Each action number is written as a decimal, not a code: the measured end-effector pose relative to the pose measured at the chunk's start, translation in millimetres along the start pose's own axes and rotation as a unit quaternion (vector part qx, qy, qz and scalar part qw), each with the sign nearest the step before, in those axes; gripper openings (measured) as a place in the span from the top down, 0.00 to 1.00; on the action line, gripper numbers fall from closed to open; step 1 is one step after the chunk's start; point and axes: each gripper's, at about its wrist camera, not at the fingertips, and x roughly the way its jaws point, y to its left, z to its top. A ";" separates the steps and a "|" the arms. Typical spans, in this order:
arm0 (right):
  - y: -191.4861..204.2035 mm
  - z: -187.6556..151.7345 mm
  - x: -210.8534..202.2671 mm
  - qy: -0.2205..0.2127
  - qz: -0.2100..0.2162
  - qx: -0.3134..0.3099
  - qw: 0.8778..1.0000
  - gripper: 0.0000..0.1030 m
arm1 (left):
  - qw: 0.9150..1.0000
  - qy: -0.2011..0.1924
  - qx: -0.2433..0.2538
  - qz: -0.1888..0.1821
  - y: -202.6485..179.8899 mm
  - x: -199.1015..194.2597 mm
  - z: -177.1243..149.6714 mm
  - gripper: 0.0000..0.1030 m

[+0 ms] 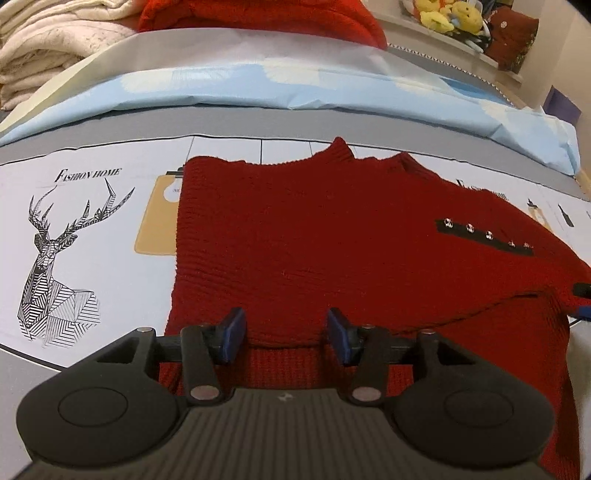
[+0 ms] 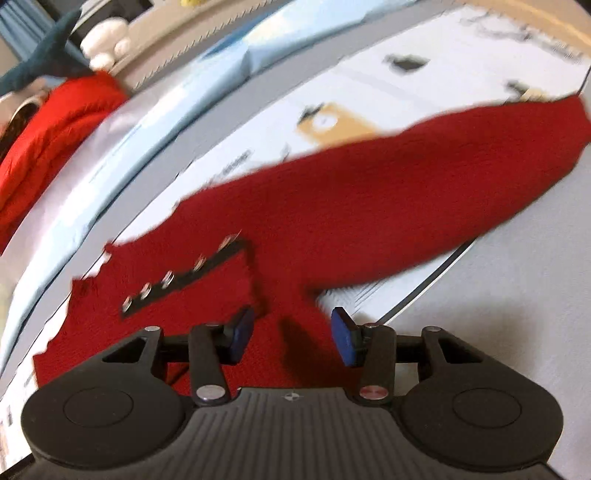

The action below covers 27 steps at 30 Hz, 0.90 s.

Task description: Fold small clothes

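Now your left gripper [image 1: 286,334] and right gripper [image 2: 291,334] hover half-open, empty, over the red knit sweater [image 1: 332,229] on the printed mat [image 1: 92,221]; bottom fold probably done, grab the sleeve [image 2: 424,177] next.

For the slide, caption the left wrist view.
Left gripper, open, hovers above the near edge of a red sweater lying on a deer-print sheet.

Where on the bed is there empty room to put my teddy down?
Left of the red sweater, on the sheet around the deer print. Also the plain grey cover past the sweater's right sleeve. The back is crowded: white blankets, another red garment, plush toys.
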 end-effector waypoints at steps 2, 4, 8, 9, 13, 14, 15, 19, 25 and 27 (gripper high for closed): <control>-20.2 10.9 -4.7 -0.021 -0.009 0.020 1.000 0.53 | 1.000 0.001 -0.005 0.001 1.6 0.2 0.0 0.48; -42.3 20.4 -6.3 -0.036 -0.023 0.043 0.998 0.60 | 1.000 0.002 -0.006 0.003 2.2 0.9 0.1 0.48; -94.5 38.2 -8.1 -0.069 -0.058 0.100 0.991 0.65 | 1.000 0.004 -0.002 -0.001 1.8 0.5 -0.3 0.48; -106.0 40.9 -8.2 -0.076 -0.066 0.117 0.988 0.64 | 1.000 0.004 -0.001 -0.002 2.2 0.7 -0.1 0.48; -153.1 45.7 -8.0 -0.097 -0.075 0.197 0.973 0.57 | 1.000 0.009 -0.004 -0.003 5.2 2.9 -0.3 0.48; -161.2 46.9 -5.7 -0.095 -0.070 0.210 0.971 0.55 | 1.000 0.010 -0.004 -0.003 5.5 3.3 -0.4 0.48; -166.2 47.4 -3.1 -0.093 -0.064 0.220 0.969 0.55 | 1.000 0.010 -0.004 -0.004 5.7 3.8 -0.7 0.48; -184.8 47.2 3.6 -0.099 -0.039 0.262 0.959 0.55 | 1.000 0.013 -0.004 -0.007 5.7 4.9 -0.8 0.48; -185.9 51.3 12.0 -0.111 -0.048 0.263 0.957 0.81 | 1.000 0.014 -0.010 -0.009 7.8 5.4 -0.2 0.48; -184.7 51.8 10.7 -0.118 -0.044 0.262 0.957 0.88 | 1.000 0.014 -0.010 -0.011 8.2 5.4 0.0 0.48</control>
